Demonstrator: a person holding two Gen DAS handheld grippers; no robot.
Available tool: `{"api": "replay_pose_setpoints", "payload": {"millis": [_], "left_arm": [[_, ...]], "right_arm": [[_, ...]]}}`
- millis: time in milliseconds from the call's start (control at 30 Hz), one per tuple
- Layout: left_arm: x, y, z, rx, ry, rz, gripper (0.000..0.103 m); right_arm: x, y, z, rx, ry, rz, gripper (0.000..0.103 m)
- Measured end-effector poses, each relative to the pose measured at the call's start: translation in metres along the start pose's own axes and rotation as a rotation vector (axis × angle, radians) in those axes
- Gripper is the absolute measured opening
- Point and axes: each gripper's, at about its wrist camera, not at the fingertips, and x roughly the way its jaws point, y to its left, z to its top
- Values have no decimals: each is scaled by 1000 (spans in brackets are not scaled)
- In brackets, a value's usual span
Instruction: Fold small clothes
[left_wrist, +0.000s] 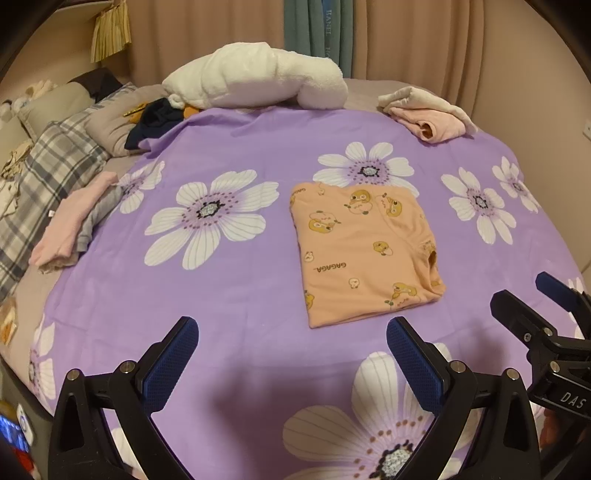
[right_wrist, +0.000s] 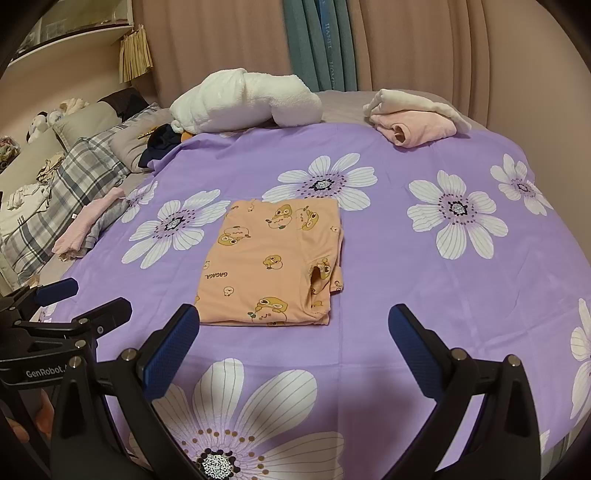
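Left wrist view: the left gripper (left_wrist: 291, 363) hangs above the bed with its blue-padded fingers (left_wrist: 170, 363) spread wide and nothing between them. The orange printed garment (left_wrist: 360, 254) lies ahead and slightly right, folded into a flat rectangle on the purple floral sheet (left_wrist: 229, 280). The right gripper (left_wrist: 532, 295) enters at the right edge; its opening cannot be judged from here. Judgement: the garment is thin, soft knit, light and limp, not fragile; it will sag and unfold if lifted by one point, so a pinch through all layers at the near folded edge or corners looks soundest. Right wrist view: the right gripper (right_wrist: 293, 343) is likewise wide open and empty, with the same garment (right_wrist: 275, 262) just beyond the left fingertip, a sleeve opening showing at its right side. The left gripper (right_wrist: 74, 299) shows at the left edge. The sheet (right_wrist: 388, 266) is smooth but soft over a mattress, so it may be pinched along with the cloth. Around it: a white rolled blanket (right_wrist: 243, 101), a pink folded pile (right_wrist: 413, 127) far right, pink and grey clothes (right_wrist: 92, 225) at left, a plaid pillow (right_wrist: 74, 184), curtains (right_wrist: 406, 44) behind.
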Motion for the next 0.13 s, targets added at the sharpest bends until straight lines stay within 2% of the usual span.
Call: {"api": "replay_pose_setpoints", "payload": {"millis": [133], "left_arm": [[1,1,0,-2,4,2,101]], "right_arm": [[-1,-1,0,2,-2,1,103]]}}
